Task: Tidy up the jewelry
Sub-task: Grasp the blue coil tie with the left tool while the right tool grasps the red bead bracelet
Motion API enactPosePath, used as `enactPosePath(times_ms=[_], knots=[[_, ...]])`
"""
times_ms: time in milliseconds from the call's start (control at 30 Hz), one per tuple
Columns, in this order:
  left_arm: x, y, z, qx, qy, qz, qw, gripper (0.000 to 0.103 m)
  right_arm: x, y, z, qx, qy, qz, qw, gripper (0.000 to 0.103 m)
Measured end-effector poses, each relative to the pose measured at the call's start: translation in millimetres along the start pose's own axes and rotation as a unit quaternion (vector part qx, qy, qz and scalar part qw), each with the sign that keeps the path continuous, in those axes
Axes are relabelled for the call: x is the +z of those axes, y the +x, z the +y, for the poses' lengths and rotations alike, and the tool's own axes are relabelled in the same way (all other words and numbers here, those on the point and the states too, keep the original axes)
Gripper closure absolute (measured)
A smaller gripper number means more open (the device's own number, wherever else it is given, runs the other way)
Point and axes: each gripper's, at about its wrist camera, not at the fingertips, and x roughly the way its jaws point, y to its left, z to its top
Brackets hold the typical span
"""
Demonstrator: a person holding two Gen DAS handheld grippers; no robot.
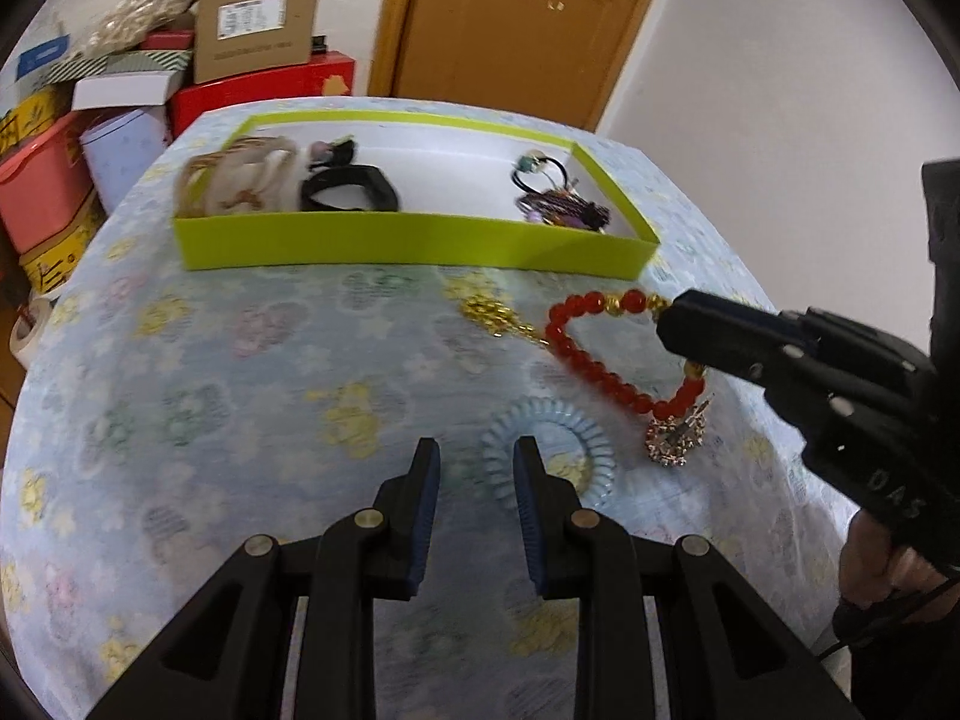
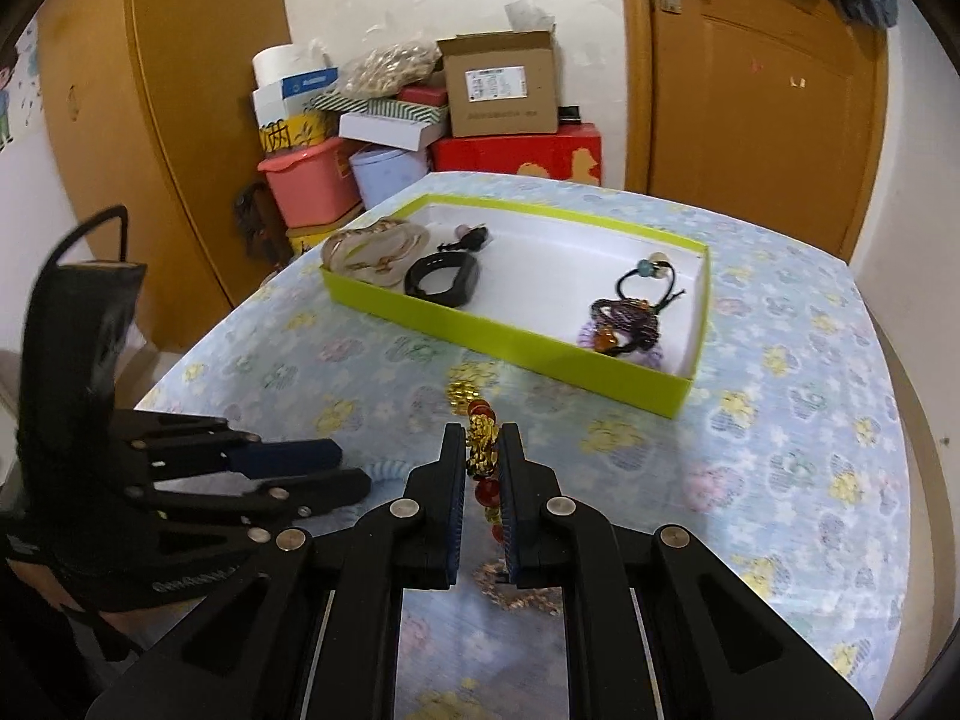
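A red bead bracelet with gold beads lies on the floral tablecloth in front of a lime-green tray. My right gripper is shut on the bracelet at its gold part; it also shows in the left wrist view. My left gripper is open and empty, just above a pale blue coil hair tie. A gold chain and a gold brooch lie beside the bracelet.
The tray holds a beige bangle, a black band and dark hair ties. Boxes and tubs are stacked beyond the table's far left edge. A wooden door stands behind.
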Motion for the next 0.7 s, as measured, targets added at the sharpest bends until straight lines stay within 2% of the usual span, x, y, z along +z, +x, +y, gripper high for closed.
enactPosePath(times_ms=[200, 233, 267, 300, 500, 700], knots=[[2.2, 7.6, -20.0, 0.032, 0.053, -0.002, 0.9981, 0.077, -0.5, -5.2, -6.4, 0.001, 0.008, -0.006, 1.000, 0.093], [1.5, 8.8, -23.7, 0.040, 0.064, -0.004, 0.9971, 0.079, 0.2, -6.2, -6.9, 0.002, 0.009, -0.008, 1.000, 0.093], [1.2, 9.6, -25.6, 0.047, 0.072, -0.006, 0.9963, 0.089, 0.6, -7.2, -7.6, 0.003, 0.010, -0.009, 1.000, 0.093], [1.0, 10.0, -26.4, 0.054, 0.076, -0.007, 0.9956, 0.092, 1.8, -8.4, -8.0, 0.004, 0.010, -0.012, 1.000, 0.093], [0.7, 5.6, -15.6, 0.032, 0.052, -0.009, 0.9981, 0.094, 4.8, -19.3, -10.7, 0.002, 0.009, -0.024, 1.000, 0.093], [5.9, -20.3, -12.8, 0.030, 0.044, -0.046, 0.9975, 0.094, 9.0, -32.4, -10.4, -0.001, 0.005, -0.036, 0.999, 0.093]])
